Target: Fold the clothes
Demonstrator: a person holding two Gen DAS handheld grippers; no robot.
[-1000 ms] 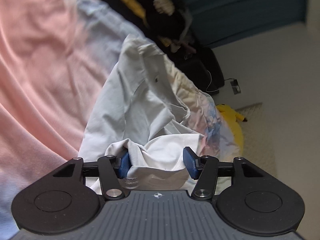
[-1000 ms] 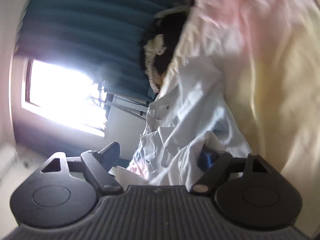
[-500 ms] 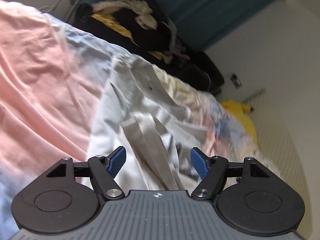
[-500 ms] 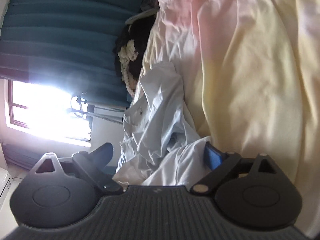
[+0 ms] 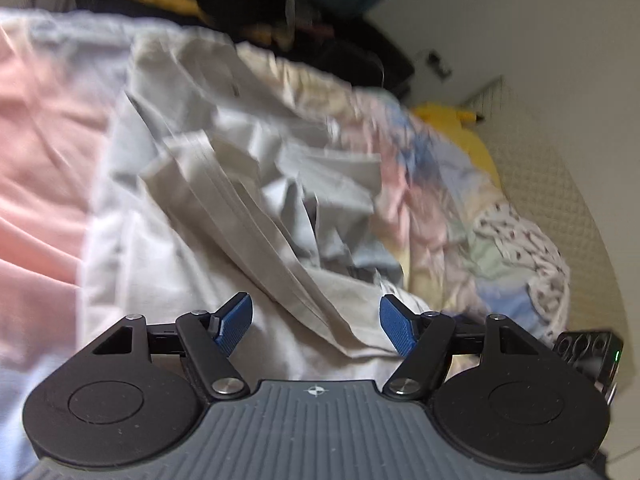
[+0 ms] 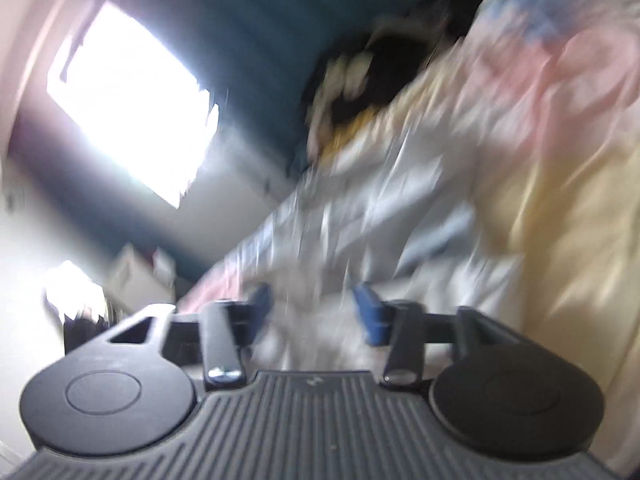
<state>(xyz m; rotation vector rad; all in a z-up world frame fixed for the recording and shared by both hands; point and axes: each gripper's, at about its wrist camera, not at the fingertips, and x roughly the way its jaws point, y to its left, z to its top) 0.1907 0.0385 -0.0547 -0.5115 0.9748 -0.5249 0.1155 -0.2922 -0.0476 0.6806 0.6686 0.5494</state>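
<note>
L gripper [image 5: 316, 322] now off white shirt [image 5: 224, 184]

Pale grey-white shirt [image 5: 224, 208] lying crumpled and unfolded on the bed, spreading from near edge toward far side, a long flat pleated strip running diagonally across it; appearing heavily blurred in right wrist view [image 6: 360, 232], details indistinguishable.

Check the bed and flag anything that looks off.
The white shirt lies crumpled on the bed, its folds bunched and askew rather than flat. The left tool is open above it, gripping nothing. The right tool view is too blurred to judge.
</note>
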